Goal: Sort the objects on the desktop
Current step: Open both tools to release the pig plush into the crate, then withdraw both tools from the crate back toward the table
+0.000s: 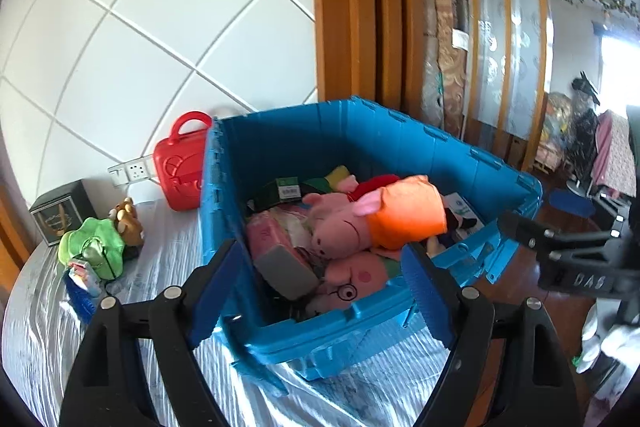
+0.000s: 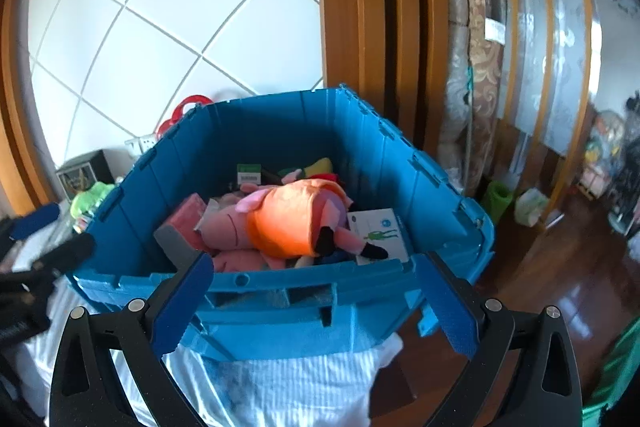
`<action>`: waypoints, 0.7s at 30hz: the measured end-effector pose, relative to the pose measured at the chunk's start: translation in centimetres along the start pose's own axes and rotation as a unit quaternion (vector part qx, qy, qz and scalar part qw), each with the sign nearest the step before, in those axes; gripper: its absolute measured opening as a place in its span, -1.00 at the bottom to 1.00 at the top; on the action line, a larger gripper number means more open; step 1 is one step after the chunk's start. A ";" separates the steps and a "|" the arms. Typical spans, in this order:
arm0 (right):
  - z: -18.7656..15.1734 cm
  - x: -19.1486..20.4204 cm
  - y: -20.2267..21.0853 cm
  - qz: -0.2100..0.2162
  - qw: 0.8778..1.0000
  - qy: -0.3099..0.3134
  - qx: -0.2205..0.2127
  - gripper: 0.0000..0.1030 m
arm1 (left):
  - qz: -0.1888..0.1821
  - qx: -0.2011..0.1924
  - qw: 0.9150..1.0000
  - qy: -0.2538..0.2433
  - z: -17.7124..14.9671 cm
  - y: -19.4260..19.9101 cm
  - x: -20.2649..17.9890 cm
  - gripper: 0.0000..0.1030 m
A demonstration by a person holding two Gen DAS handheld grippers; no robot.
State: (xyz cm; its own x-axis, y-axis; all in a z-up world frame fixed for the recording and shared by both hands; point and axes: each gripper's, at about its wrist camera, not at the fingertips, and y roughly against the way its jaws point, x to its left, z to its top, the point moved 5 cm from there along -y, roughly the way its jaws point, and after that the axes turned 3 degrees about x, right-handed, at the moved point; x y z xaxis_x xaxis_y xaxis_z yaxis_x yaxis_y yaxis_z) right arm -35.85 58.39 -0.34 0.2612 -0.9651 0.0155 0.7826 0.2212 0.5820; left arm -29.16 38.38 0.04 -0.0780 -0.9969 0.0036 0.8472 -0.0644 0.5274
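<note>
Desktop toys and boxes are what we are sorting, and the landmark is a blue crate (image 1: 372,147) on a striped cloth (image 1: 48,327). Far left of the crate sits a dark box (image 1: 60,211), then a green plush (image 1: 94,247) beside a small brown plush (image 1: 128,221). A red toy case (image 1: 180,167) stands touching the crate's left wall. Inside the crate lie a pink pack (image 1: 268,239), a pig plush in orange (image 1: 380,223) on top, and a white box (image 2: 380,231) toward the right wall. Our left gripper (image 1: 316,291) hangs over the crate's near corner, jaws spread, nothing between them. Our right gripper (image 2: 316,303) hovers at the crate's near rim, jaws fully apart and empty. We judge the next pick lies left of the crate: we should approach the green plush from above, centre it between the pads, and avoid nudging the brown plush.
</note>
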 end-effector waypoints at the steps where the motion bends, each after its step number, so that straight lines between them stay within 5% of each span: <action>1: -0.1 0.3 0.0 -0.003 1.000 0.003 -0.002 0.99 | 0.005 -0.002 1.000 0.004 -0.1 0.3 0.4 0.59; 21: 0.2 10.6 0.2 0.029 0.997 0.063 -0.028 0.99 | 0.110 0.000 0.989 0.099 -4.4 4.8 14.0 0.59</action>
State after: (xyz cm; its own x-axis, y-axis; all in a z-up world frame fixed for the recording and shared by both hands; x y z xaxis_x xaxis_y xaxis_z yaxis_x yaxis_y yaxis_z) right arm -33.07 48.14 0.10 0.3736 -0.9258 -0.0572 0.7935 0.2870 0.5367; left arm -23.90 23.89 -1.11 0.2125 -0.9759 -0.0493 0.8324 0.1544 0.5323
